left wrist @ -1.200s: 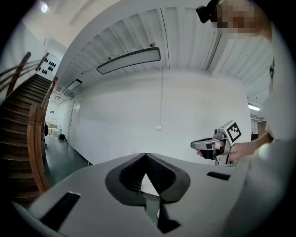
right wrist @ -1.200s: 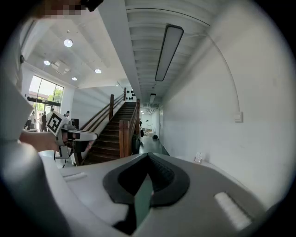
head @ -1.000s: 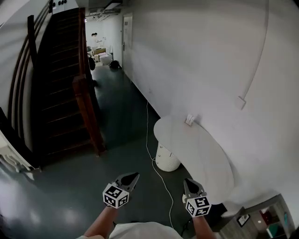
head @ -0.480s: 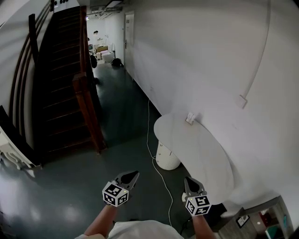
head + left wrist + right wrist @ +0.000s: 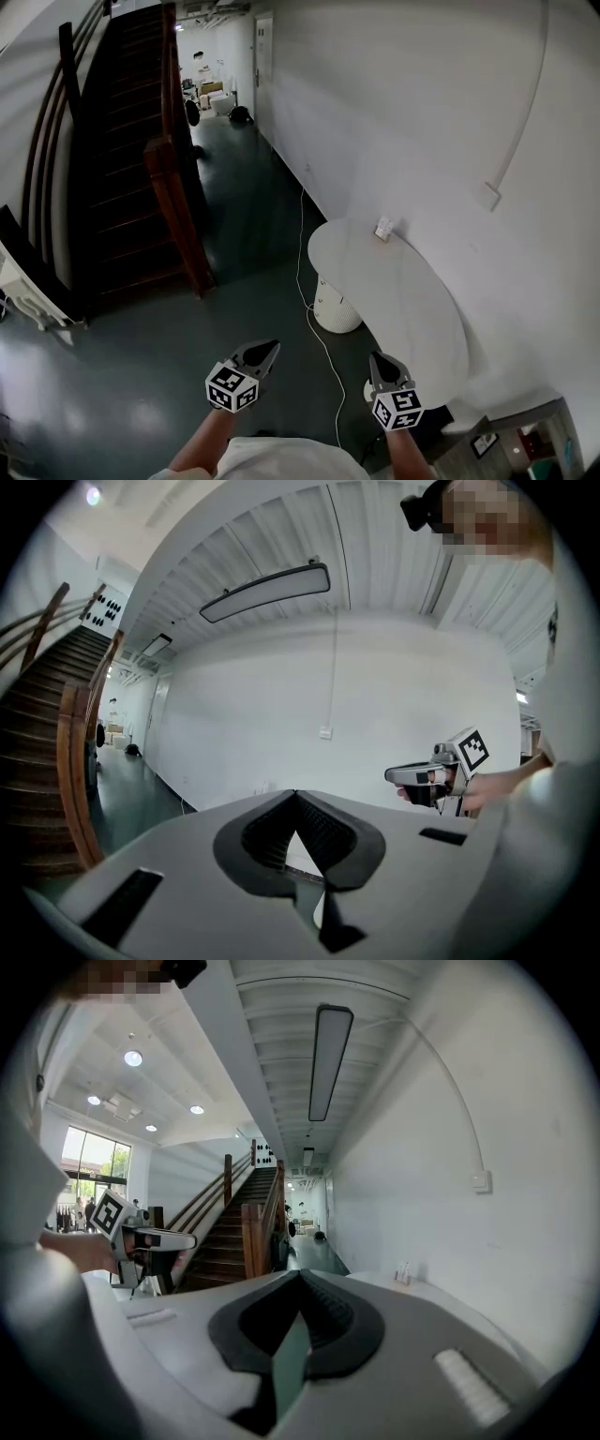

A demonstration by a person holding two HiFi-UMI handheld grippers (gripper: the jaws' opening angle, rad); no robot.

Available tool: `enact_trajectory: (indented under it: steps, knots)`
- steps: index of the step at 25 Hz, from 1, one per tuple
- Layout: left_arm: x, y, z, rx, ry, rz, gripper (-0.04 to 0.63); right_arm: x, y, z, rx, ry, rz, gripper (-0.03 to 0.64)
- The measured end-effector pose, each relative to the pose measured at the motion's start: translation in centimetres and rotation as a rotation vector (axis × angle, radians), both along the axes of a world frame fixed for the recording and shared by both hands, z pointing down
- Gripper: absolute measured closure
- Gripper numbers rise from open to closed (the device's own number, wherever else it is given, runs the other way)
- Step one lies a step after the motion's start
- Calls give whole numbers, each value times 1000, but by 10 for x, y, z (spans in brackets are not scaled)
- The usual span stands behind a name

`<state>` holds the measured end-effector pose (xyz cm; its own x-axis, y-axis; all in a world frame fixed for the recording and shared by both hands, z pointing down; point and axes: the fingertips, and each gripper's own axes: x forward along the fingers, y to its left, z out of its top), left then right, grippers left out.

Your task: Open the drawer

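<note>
Hovering side by side over the dark floor (image 5: 141, 375), the left claw (image 5: 270, 348) and right claw (image 5: 377, 360) are held closed and empty; the drawer cannot be made out, only a cabinet (image 5: 516, 422) is seen beside the white bench (image 5: 412, 309)

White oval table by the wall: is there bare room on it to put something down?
Yes. The white table is bare on top from the small white object at its far wall-side end to the near end by the right gripper. The dark floor between the stair post and the white cable is open too. Nothing looks crowded.
</note>
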<state>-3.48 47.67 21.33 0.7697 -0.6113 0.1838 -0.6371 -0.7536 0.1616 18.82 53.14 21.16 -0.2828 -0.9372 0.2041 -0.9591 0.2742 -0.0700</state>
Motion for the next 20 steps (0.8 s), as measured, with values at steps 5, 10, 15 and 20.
enact_trajectory:
  steps: [5,10,15,20]
  knots:
    - [13,2,5,-10,-3,-11,589,9,-3,8,-11,-9,-27,606]
    - [21,0,11,-24,-4,-19,589,16,-7,16,-25,-15,-40,606]
    - [25,-12,19,-38,-6,-18,589,16,-22,24,-39,-18,-46,606]
    - [26,-38,26,-47,-2,0,589,15,-48,34,-53,-16,-42,606]
